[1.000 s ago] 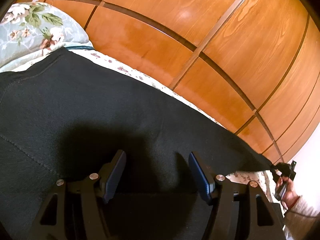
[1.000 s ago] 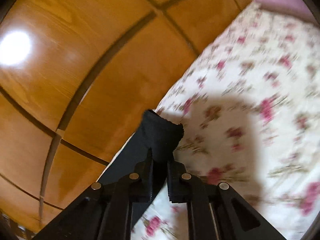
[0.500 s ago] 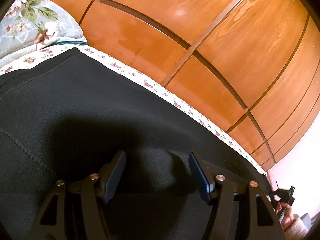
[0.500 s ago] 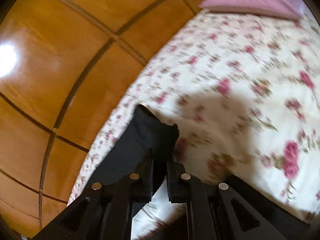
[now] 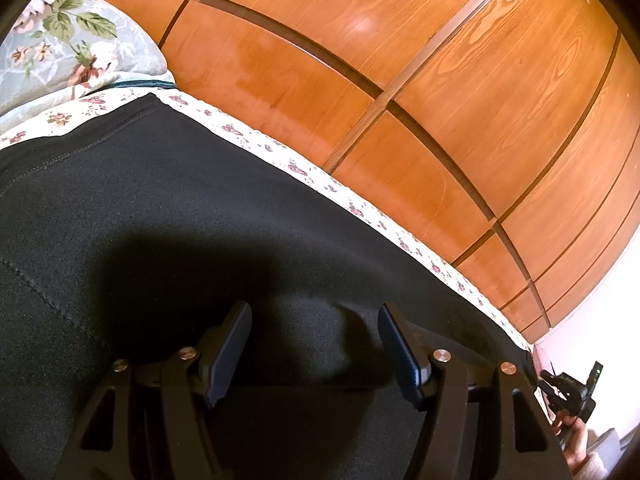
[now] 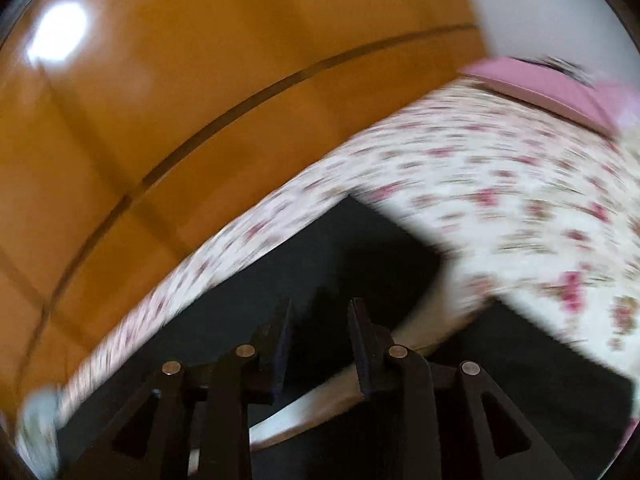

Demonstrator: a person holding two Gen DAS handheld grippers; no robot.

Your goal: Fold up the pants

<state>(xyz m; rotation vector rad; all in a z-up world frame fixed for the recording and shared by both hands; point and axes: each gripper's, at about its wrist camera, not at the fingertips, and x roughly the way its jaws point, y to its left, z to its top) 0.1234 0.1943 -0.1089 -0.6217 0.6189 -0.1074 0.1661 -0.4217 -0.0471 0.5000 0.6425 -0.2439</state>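
Note:
Black pants (image 5: 168, 216) lie spread on a floral bedsheet (image 5: 360, 212). My left gripper (image 5: 314, 316) is open just above the black fabric, with nothing between its fingers. In the blurred right wrist view, my right gripper (image 6: 320, 308) stands open over a pant leg (image 6: 320, 248) that lies flat on the sheet (image 6: 500, 200). A second black leg end (image 6: 540, 352) lies to the right. The right gripper also shows at the far right of the left wrist view (image 5: 572, 390).
A wooden panelled wardrobe (image 5: 400, 80) runs along the far side of the bed. A floral pillow (image 5: 60, 44) sits at the upper left. A pink pillow (image 6: 552, 84) lies at the far end of the bed.
My right gripper has opened and let go of the pant leg end, which now lies on the sheet. The left gripper stayed open and shifted slightly.

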